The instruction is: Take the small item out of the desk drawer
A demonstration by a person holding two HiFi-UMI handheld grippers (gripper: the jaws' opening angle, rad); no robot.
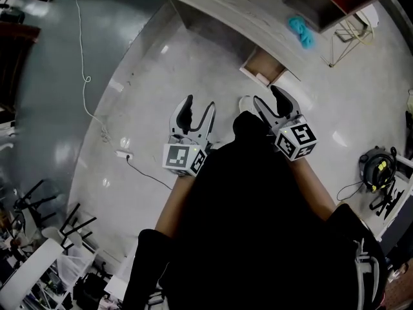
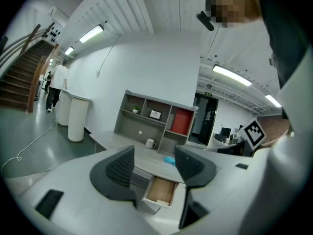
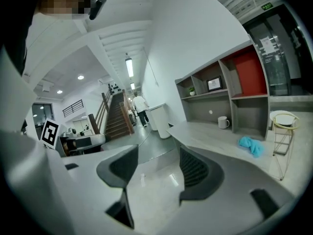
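Observation:
The desk drawer (image 1: 262, 66) stands pulled out under the grey desk (image 1: 226, 8). Seen from the left gripper view, the drawer (image 2: 160, 191) shows a wooden bottom with a small pale item (image 2: 156, 201) near its front edge. My left gripper (image 1: 196, 110) is held out open and empty, well short of the drawer. Beside it my right gripper (image 1: 271, 98) is open too, nothing between its jaws, just below the drawer's front in the head view. In the left gripper view the left gripper (image 2: 155, 166) frames the drawer; the right gripper (image 3: 155, 166) looks past the desk toward the stairs.
A turquoise cloth (image 1: 302, 32) and a white mug (image 2: 150, 143) lie on the desk beside a shelf unit (image 2: 156, 119) with a red panel. A wire stool (image 1: 352, 39) stands right of the desk. A white cable (image 1: 87, 82) runs over the floor at left.

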